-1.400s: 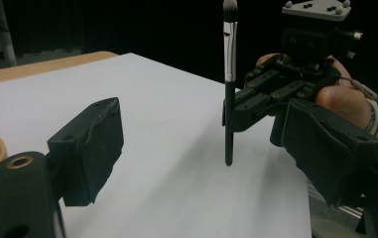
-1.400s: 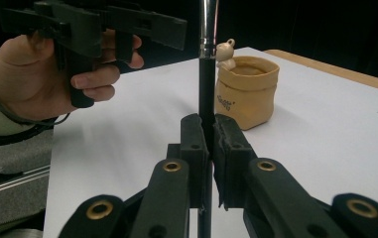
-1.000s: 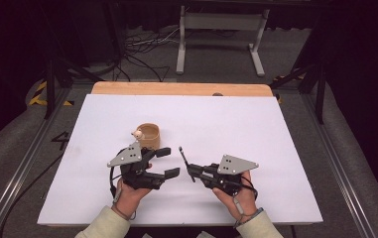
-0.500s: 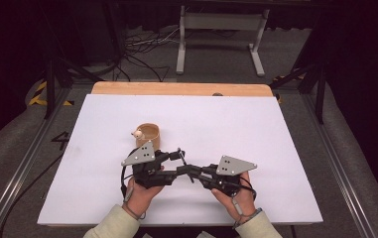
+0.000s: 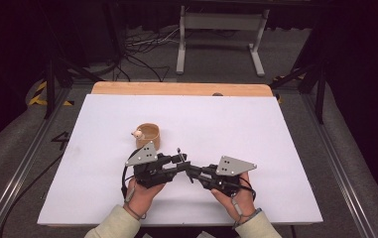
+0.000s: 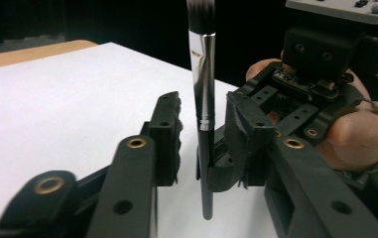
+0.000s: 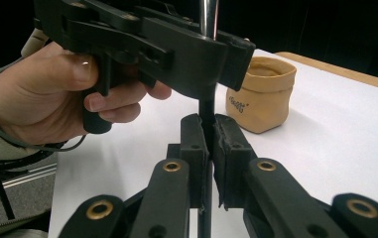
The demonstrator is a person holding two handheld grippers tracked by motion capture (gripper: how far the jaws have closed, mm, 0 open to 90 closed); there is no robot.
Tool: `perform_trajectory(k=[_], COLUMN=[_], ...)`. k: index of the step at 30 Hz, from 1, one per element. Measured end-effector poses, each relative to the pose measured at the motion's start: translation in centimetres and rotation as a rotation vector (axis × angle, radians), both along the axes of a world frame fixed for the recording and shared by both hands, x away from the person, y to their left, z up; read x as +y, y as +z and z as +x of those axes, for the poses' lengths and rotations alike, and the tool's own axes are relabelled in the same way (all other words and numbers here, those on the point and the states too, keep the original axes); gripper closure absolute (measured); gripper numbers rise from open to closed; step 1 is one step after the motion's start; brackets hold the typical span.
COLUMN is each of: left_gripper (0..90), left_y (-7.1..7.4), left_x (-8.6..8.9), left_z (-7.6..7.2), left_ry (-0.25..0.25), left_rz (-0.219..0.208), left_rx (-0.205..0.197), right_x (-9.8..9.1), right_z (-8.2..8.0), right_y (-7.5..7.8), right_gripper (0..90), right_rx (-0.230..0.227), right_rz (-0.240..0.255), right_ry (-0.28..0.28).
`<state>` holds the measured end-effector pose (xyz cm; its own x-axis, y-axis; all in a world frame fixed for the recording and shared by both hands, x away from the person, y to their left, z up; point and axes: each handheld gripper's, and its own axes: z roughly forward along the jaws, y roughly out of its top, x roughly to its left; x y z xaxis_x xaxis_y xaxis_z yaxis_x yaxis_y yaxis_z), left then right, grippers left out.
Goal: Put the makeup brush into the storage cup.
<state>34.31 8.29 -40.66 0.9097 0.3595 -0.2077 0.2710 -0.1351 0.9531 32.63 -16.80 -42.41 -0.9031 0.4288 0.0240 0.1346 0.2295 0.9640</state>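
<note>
A makeup brush (image 6: 204,104) with a black handle, silver ferrule and dark bristles stands upright over the white table. My right gripper (image 7: 206,144) is shut on its lower handle. My left gripper (image 6: 204,141) is open, with one jaw on each side of the brush and small gaps between. In the high view the two grippers meet nose to nose near the table's front, left gripper (image 5: 175,166) and right gripper (image 5: 190,173), with the brush (image 5: 178,152) rising between them. A small tan pouch (image 5: 150,135) stands open just beyond the left gripper, also seen as the pouch (image 7: 260,94) behind the jaws.
A small pale object (image 5: 138,133) sits on the pouch's left rim. The white table sheet (image 5: 256,124) stretches wide to the right and back, ending at a wooden edge (image 5: 181,88). Metal rails run along both sides of the table.
My left gripper has moved right to meet the right gripper, and its jaws now flank the brush. The right gripper has stayed almost still with the brush.
</note>
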Motion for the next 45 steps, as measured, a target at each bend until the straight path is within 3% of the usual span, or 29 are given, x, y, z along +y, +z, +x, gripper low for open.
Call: perform_trajectory(k=[6,19,21,23,27,33,35,37,41,45], left_gripper=[81.4,83.2,83.2,83.2,83.2,83.2,83.2,83.2,83.2,83.2], left_y=[0.1,0.3,0.4,0.8,1.9,3.3,3.8,4.4,5.0,5.6], left_x=[-0.2,-0.2,-0.2,-0.1,0.4,1.1,1.3,1.7,2.1,2.7], left_z=[-0.2,-0.4,-0.3,-0.2,-0.1,0.5,0.8,1.0,1.6,2.1], left_ry=[0.003,-0.005,0.001,0.009,0.020,0.054,0.065,0.079,0.100,0.125], left_rz=[0.016,0.028,0.023,0.025,0.020,0.024,0.029,0.039,0.055,0.065], left_rx=[-0.014,-0.027,-0.023,-0.027,-0.047,-0.063,-0.072,-0.084,-0.086,-0.086], right_x=[0.1,0.1,0.1,0.1,-0.4,-1.4,-1.6,-1.8,-1.9,-2.4], right_z=[0.0,0.0,0.0,0.2,0.5,0.9,0.9,0.9,1.0,1.4], right_y=[-0.1,0.0,0.1,0.3,0.7,0.8,0.8,0.9,1.0,0.7], right_gripper=[84.1,83.4,72.6,56.4,41.8,24.1,18.3,12.2,5.7,0.3], right_rx=[0.000,0.003,-0.011,-0.026,-0.039,-0.043,0.007,-0.018,-0.025,-0.006], right_rz=[0.002,0.001,-0.007,0.017,0.021,-0.006,-0.013,-0.011,-0.024,-0.010], right_ry=[0.003,0.013,0.008,0.011,-0.018,-0.092,-0.124,-0.138,-0.155,-0.160])
